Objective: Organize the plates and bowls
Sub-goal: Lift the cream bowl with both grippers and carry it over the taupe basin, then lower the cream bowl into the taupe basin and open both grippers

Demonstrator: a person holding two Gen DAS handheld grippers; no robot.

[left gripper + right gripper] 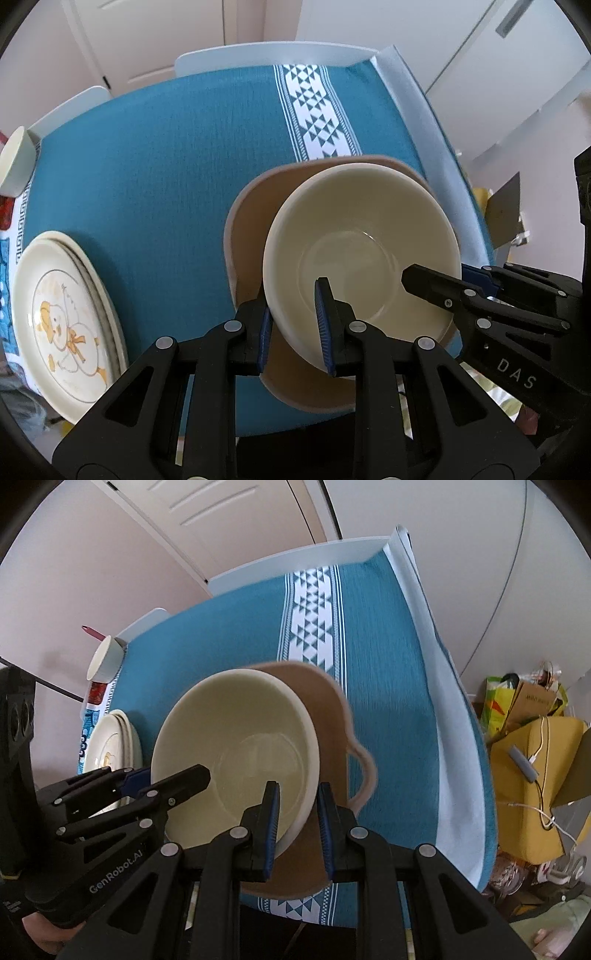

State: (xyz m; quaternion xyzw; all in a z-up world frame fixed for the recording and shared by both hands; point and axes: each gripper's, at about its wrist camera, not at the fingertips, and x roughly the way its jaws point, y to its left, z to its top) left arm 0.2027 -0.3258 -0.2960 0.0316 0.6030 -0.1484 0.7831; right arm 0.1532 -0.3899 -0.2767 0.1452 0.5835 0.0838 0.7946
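Note:
A cream bowl [362, 243] sits tilted inside a wider tan bowl [247, 229] on the teal tablecloth [147, 166]. My left gripper [293, 325] is shut on the cream bowl's near-left rim, one finger inside and one outside. My right gripper [297, 823] is shut on the same cream bowl [236, 738] at its right rim; the tan bowl [328, 709] with a handle lies under it. The right gripper also shows in the left wrist view [439, 280]. A stack of cream plates [62, 317] with a duck picture lies at the left.
A small white cup [105, 657] stands at the far left edge of the table. White chairs [258, 55] stand behind the table. Bags and a yellow box [528, 746] sit on the floor to the right. A patterned white stripe [314, 107] runs across the cloth.

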